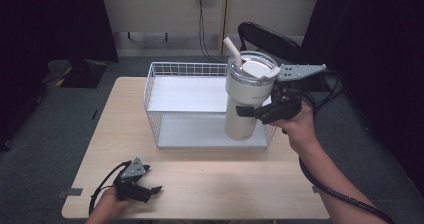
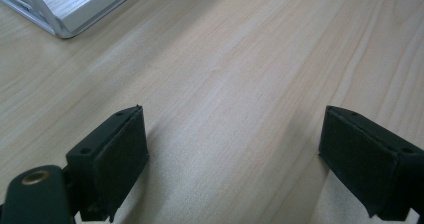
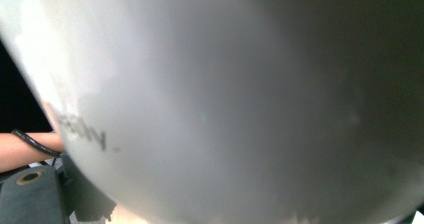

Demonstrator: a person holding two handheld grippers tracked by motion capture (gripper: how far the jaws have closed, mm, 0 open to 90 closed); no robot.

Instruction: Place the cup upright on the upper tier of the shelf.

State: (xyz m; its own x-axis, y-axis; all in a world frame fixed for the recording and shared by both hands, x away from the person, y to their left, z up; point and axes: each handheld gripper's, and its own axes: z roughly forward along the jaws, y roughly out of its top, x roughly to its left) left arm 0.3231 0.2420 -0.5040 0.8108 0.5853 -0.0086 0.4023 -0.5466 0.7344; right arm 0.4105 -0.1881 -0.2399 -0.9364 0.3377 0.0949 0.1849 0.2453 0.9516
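Observation:
A cream tumbler [image 1: 245, 101] with a clear lid and a straw stands upright at the front right of a white wire basket [image 1: 186, 65]. My right gripper [image 1: 253, 111] is shut on the tumbler's lower body from the right, one black finger [image 1: 245, 111] wrapping its front. In the right gripper view the tumbler's wall [image 3: 225, 99] is pressed close to the camera. Whether its base rests on the basket floor I cannot tell. My left gripper [image 1: 150, 190] lies on the wooden table [image 1: 210, 184] at the front left, open, with bare wood between its pads [image 2: 120, 154].
The basket's near corner [image 2: 60, 19] lies ahead of the left gripper. A black chair [image 1: 270, 38] stands behind the table's far right. A cable [image 1: 202, 24] hangs from a wall socket at the back. Grey carpet surrounds the table.

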